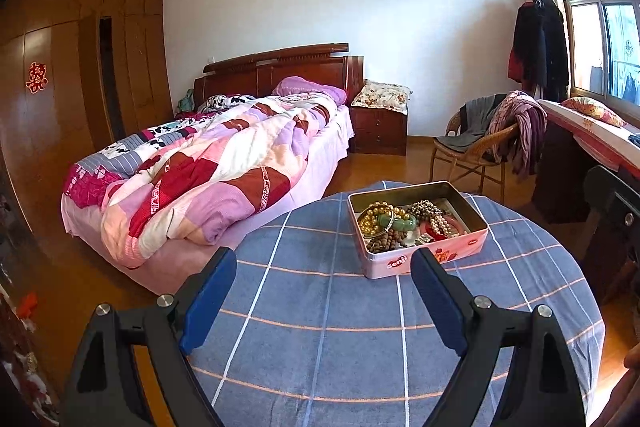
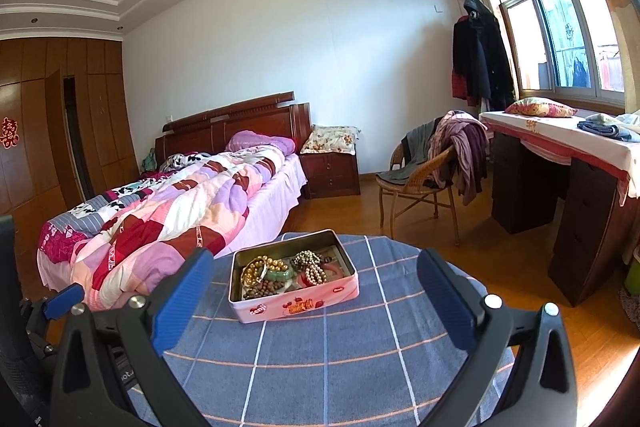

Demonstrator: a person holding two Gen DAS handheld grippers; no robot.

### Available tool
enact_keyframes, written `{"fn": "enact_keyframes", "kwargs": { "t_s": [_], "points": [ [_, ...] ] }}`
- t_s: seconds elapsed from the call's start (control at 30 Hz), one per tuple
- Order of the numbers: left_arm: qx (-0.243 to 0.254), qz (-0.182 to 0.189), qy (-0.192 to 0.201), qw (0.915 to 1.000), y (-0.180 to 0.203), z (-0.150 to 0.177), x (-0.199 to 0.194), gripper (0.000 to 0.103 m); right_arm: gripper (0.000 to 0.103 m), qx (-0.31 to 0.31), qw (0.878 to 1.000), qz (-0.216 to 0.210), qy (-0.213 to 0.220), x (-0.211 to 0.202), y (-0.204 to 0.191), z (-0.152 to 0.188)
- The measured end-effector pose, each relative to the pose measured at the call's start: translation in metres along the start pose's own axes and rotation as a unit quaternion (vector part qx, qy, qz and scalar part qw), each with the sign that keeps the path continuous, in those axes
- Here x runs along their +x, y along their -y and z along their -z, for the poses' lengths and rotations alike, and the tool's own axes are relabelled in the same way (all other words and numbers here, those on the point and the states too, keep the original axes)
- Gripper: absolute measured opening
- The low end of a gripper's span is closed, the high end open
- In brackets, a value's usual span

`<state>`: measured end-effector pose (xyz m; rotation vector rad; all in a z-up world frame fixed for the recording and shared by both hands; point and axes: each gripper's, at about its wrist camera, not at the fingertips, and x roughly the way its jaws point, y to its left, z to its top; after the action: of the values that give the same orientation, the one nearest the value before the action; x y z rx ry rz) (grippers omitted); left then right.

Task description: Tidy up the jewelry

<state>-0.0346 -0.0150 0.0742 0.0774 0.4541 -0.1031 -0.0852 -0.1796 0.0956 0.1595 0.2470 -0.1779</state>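
A pink tin (image 1: 384, 264) (image 2: 296, 307) stands open on a round table under a blue checked cloth (image 1: 304, 331) (image 2: 340, 367). Inside it lie a gold bead bracelet (image 1: 373, 219) (image 2: 255, 269), a green bangle (image 1: 398, 223) (image 2: 277, 274), brown wooden beads (image 1: 386, 242) (image 2: 259, 289) and pearl strands (image 1: 429, 209) (image 2: 314, 273), all tangled together. My left gripper (image 1: 324, 259) hovers over the cloth just short of the tin, open and empty. My right gripper (image 2: 316, 259) is also open, with the tin beyond its blue fingertips and nothing between them.
A bed with a patchwork quilt (image 1: 208, 171) (image 2: 168, 211) runs close along the table's left side. A wicker chair (image 1: 476, 147) (image 2: 420, 179) draped with clothes and a dark desk (image 2: 560, 187) under the window stand to the right. Wooden floor surrounds the table.
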Motion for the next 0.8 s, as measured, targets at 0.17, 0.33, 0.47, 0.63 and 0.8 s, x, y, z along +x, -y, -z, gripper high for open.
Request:
{"fn": "enact_keyframes", "kwargs": {
  "t_s": [0.17,0.33,0.47,0.63,0.8],
  "points": [
    [0.004,-0.003,0.002,1.0,0.0001,0.0009,-0.0009,0.089,0.103,0.002,1.0,0.0,0.0,-0.0005,-0.0006,-0.0005],
    [0.003,-0.001,0.002,1.0,-0.0001,-0.0004,-0.0014,0.089,0.103,0.002,1.0,0.002,0.001,-0.0024,0.0009,-0.0001],
    [0.006,-0.003,0.005,1.0,0.0005,-0.0014,-0.0029,0.089,0.103,0.003,1.0,0.003,0.002,-0.0026,0.002,-0.0002],
    [0.003,-0.004,0.007,1.0,-0.0001,-0.0025,-0.0037,0.089,0.103,0.004,1.0,0.004,0.004,-0.0036,0.0027,-0.0012],
    [0.001,-0.005,0.008,1.0,-0.0007,-0.0038,-0.0042,0.09,0.103,0.003,1.0,0.005,0.004,-0.0037,0.0027,-0.0011]
  ]
}}
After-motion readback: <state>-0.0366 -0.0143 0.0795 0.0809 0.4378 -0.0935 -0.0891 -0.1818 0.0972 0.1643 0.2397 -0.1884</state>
